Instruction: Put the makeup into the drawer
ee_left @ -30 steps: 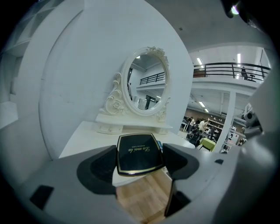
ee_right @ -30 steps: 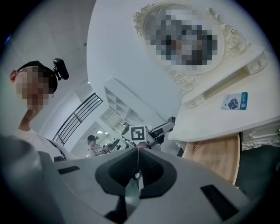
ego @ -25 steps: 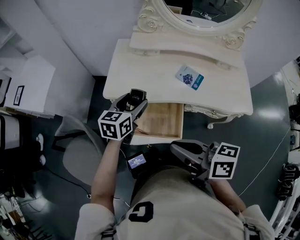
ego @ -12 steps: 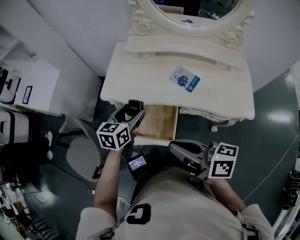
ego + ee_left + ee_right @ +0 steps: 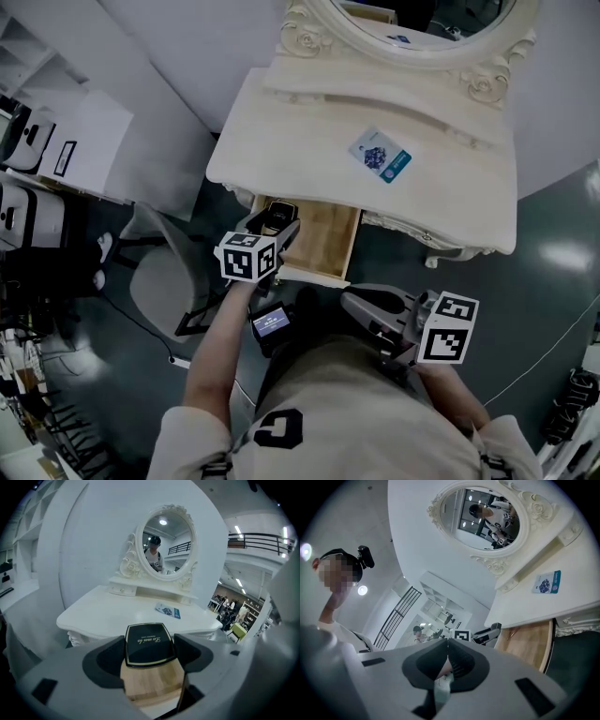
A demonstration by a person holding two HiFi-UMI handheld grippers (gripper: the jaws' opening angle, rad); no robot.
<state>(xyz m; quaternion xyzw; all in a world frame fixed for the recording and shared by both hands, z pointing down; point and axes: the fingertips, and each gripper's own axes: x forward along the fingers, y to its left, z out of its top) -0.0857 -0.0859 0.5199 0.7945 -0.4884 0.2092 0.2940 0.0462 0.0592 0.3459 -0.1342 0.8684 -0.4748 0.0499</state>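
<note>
Jaws of my left gripper [image 5: 150, 652] clamp the black makeup compact [image 5: 149, 641] by its side edges, level above the open wooden drawer [image 5: 326, 246]. I judge it rigid, light and glossy, apt to slip, so a flat-edge grip suits. My right gripper [image 5: 447, 645] hangs closed, empty, near my body.

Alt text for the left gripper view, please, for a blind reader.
The left gripper holds a black makeup compact between its jaws above an open wooden drawer. Beyond is a white vanity table with an oval mirror and a card.
</note>
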